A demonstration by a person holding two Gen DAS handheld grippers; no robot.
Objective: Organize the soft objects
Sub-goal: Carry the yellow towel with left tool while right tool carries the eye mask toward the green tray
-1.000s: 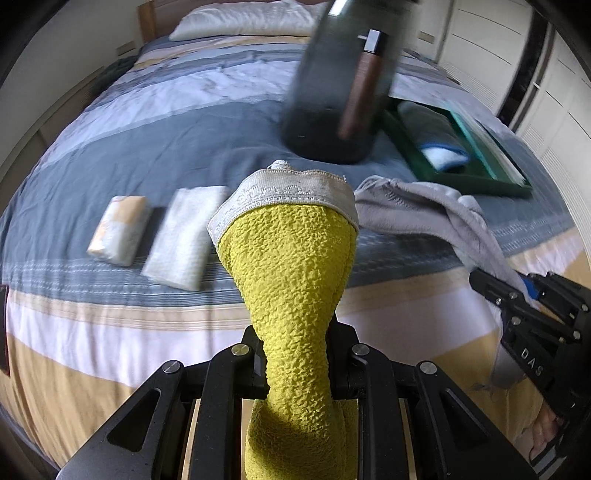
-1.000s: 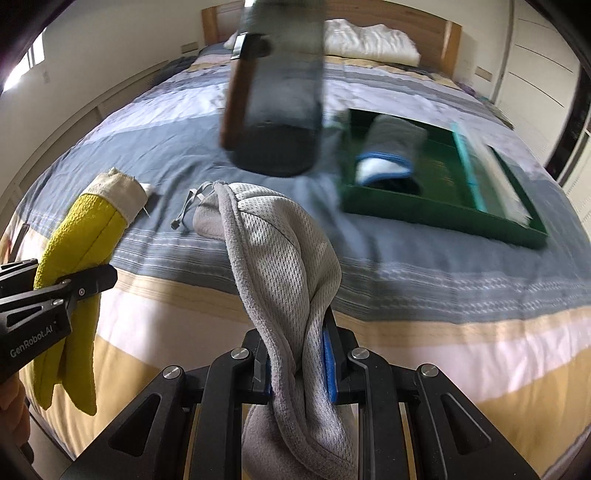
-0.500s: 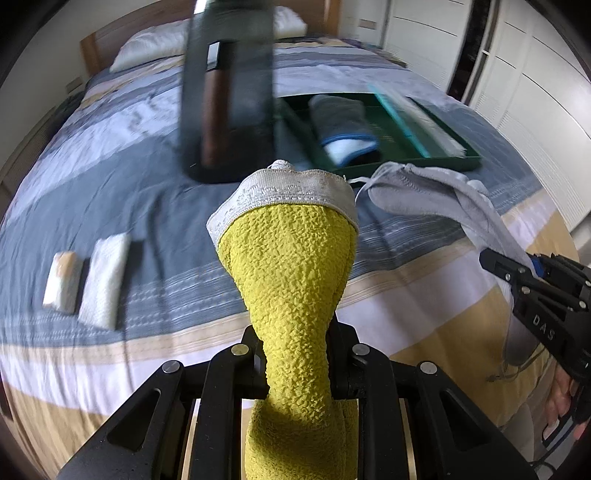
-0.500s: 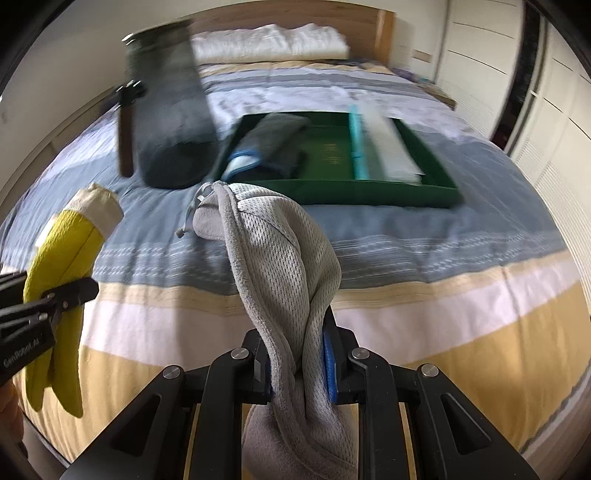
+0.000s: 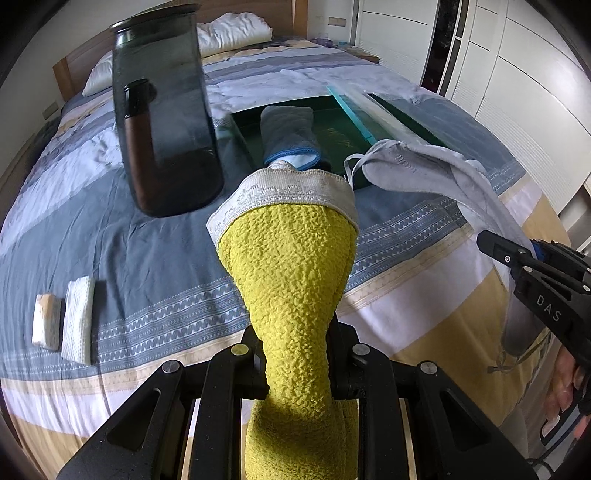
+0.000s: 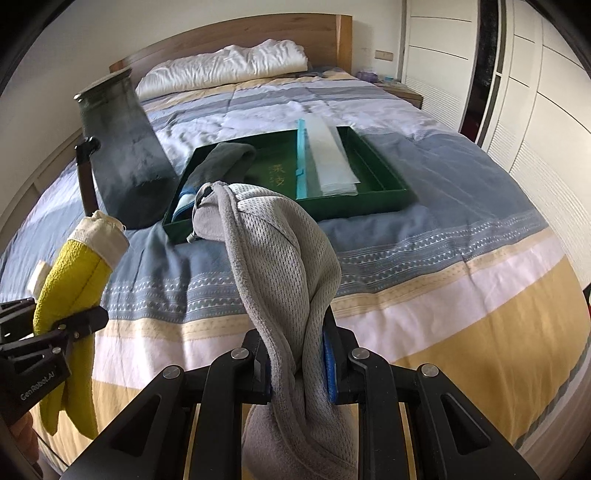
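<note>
Left hand-held gripper (image 5: 297,363): jaws clamped on a yellow textured cloth (image 5: 291,280) with a pale woven band at its far end, the cloth standing up out of the jaws and its tail hanging below them. Right hand-held gripper (image 6: 297,365): jaws closed on a grey mesh cloth (image 6: 280,258), which rises from between the blue-padded fingers (image 6: 328,365), with a bunched end hanging beneath. Both are held above the near edge of the bed (image 6: 461,280), its striped cover in yellow, white and grey-blue. Ahead and to the left of the left hand-held gripper: two small folded white pads (image 5: 62,321) lying side by side on the cover. Further ahead, left of centre: a dark translucent container (image 5: 166,110) standing on the bed. Beyond both hand-held grippers, right of the container: a green tray (image 6: 380,199) holding a rolled grey towel with blue trim (image 5: 288,136) in its left part and a flat clear pouch with a teal strip (image 6: 325,155) to the right. Farthest: white pillows (image 6: 225,70) against a wooden headboard (image 6: 258,33).
</note>
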